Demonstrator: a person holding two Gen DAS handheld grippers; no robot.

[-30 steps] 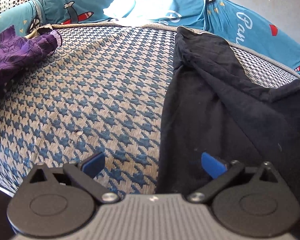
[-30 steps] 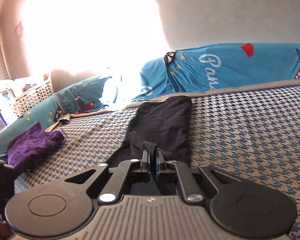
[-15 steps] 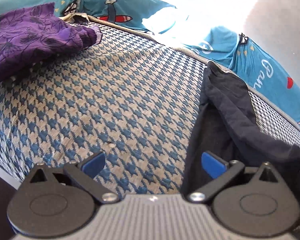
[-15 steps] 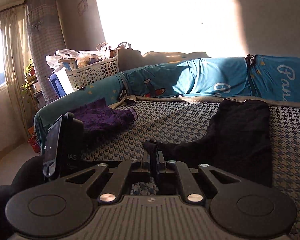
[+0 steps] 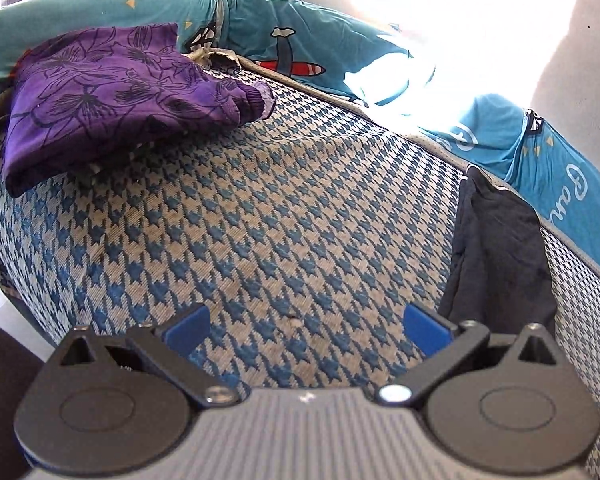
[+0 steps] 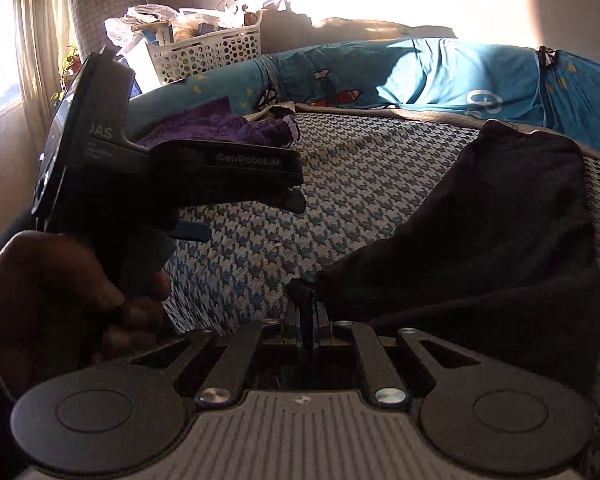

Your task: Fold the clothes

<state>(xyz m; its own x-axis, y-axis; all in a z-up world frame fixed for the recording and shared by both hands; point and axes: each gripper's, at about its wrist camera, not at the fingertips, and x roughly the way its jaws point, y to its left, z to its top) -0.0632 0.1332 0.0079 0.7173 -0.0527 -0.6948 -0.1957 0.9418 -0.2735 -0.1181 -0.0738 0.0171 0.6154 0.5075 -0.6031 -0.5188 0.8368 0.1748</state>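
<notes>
A black garment [image 6: 488, 232] lies on the blue and cream houndstooth bed cover [image 6: 360, 184]. My right gripper [image 6: 306, 316] is shut on a bunched corner of it, and the cloth stretches away to the right. In the left wrist view the same black garment [image 5: 496, 256] lies at the right. My left gripper [image 5: 306, 330] hangs open over bare cover, blue pads wide apart with nothing between them. In the right wrist view the left gripper [image 6: 244, 216] shows at the left, held by a hand [image 6: 60, 292]. A purple flowered garment [image 5: 108, 92] lies crumpled at the far left.
Teal cushions with plane prints [image 5: 300, 56] run along the bed's far edge. A white perforated laundry basket [image 6: 208, 52] full of items stands behind them near a curtained window [image 6: 4, 40]. The bed's near edge drops off at the lower left [image 5: 16, 292].
My right gripper has swung left and lower, dragging the black corner with it. My left gripper has shifted left and rolled, so the purple garment looms larger and the black cloth sits farther right.
</notes>
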